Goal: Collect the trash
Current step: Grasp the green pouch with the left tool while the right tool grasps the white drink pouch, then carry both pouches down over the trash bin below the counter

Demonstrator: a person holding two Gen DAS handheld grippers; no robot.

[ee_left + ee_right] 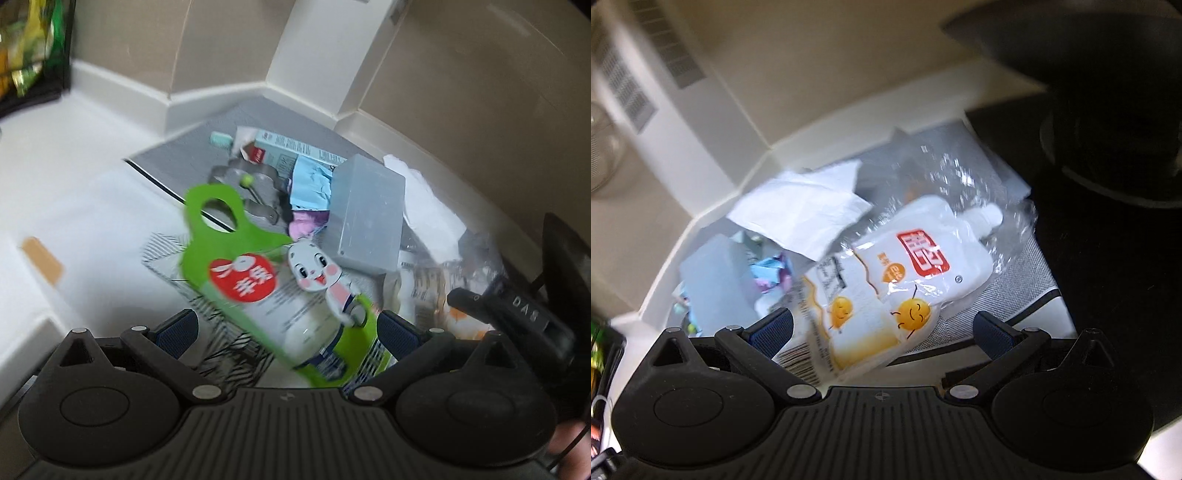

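A green and white snack pack [258, 284] with a cartoon rabbit is blurred between the wide-apart fingers of my left gripper [288, 328], which is open; whether the right finger touches its edge is unclear. Beyond it a grey mat [221, 147] carries a trash pile: a grey box [369, 218], a teal carton [295, 151], blue and purple wrappers [310, 188]. In the right wrist view a white pouch [916, 269] with yellow smiling faces, under clear film, lies on the same mat [1027, 273]. It lies between the spread fingers of my open right gripper [882, 332].
A striped paper [166, 258] and a tan plaster [40, 260] lie on the white counter. A black basket of snack bags [33, 48] stands far left. White tissue [801, 214] tops the pile. A large black object [1108, 110] blocks the right side. Walls close the corner behind.
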